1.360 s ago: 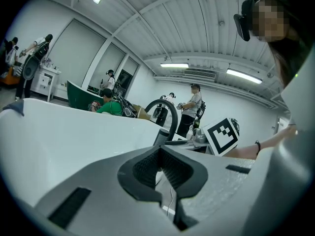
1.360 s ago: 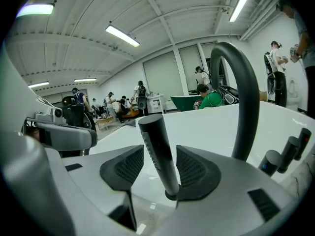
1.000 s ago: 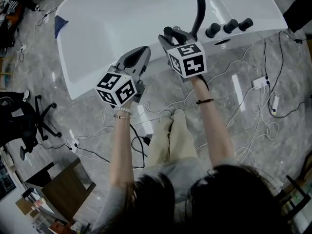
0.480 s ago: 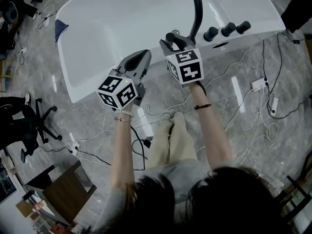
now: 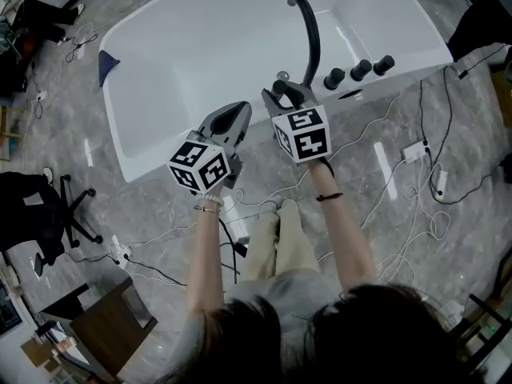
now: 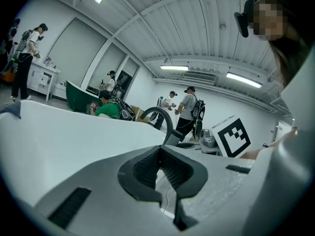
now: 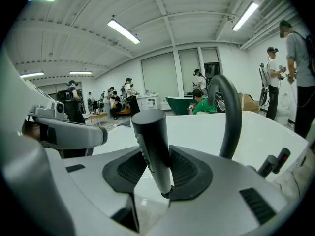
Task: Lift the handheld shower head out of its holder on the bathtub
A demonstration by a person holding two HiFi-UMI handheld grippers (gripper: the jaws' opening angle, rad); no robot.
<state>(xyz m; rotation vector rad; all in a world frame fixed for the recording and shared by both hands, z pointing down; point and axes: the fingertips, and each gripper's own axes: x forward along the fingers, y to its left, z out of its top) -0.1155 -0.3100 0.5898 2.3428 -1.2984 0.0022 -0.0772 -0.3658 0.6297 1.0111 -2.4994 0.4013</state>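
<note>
The shower head [image 7: 153, 146] is a black cylindrical handle that stands upright between the pads of my right gripper [image 7: 156, 156], which is shut on it. In the head view the right gripper [image 5: 286, 86] holds the shower head [image 5: 291, 91] over the near rim of the white bathtub [image 5: 128, 134], just left of the black curved spout [image 5: 310, 38]. The holder is hidden beneath the gripper. My left gripper [image 5: 238, 109] hovers beside it to the left, also over the rim. The left gripper [image 6: 158, 154] is shut, with nothing between its pads.
Three black knobs [image 5: 358, 69] sit on the tub deck right of the spout [image 7: 231, 112]. A blue object [image 5: 104, 62] lies at the tub's far left corner. Cables and a power strip [image 5: 416, 150] cover the marble floor; an office chair [image 5: 48, 206] stands left. Several people stand beyond the tub.
Both grippers have risen a little, the right one keeping the shower head between its pads. The head view now takes in more of the tub, including the spout's top.
</note>
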